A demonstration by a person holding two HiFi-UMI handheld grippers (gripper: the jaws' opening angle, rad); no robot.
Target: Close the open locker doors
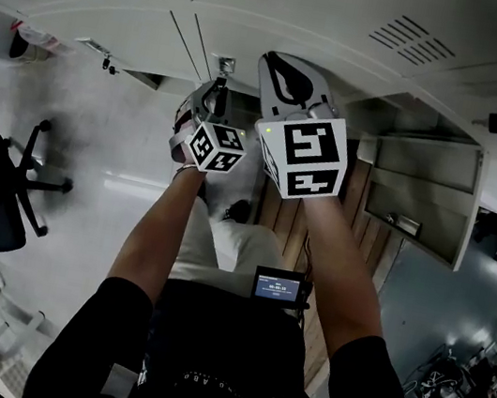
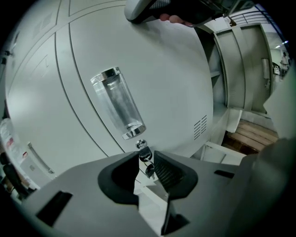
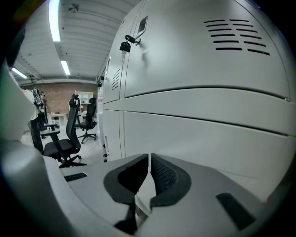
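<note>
The open locker door (image 1: 425,188) stands swung out at the right of the head view, on the right gripper's (image 3: 150,158) side. That gripper's jaws are together and empty. The left gripper (image 2: 147,162) pinches a key (image 2: 144,153) in a closed door's (image 2: 157,74) lock.

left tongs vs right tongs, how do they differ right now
The left tongs grip the key in the lock under a shiny handle; the right tongs are shut on nothing. The left tongs meet their locker door at its lock; the right tongs face plain door panels. Both point at closed grey doors.
</note>
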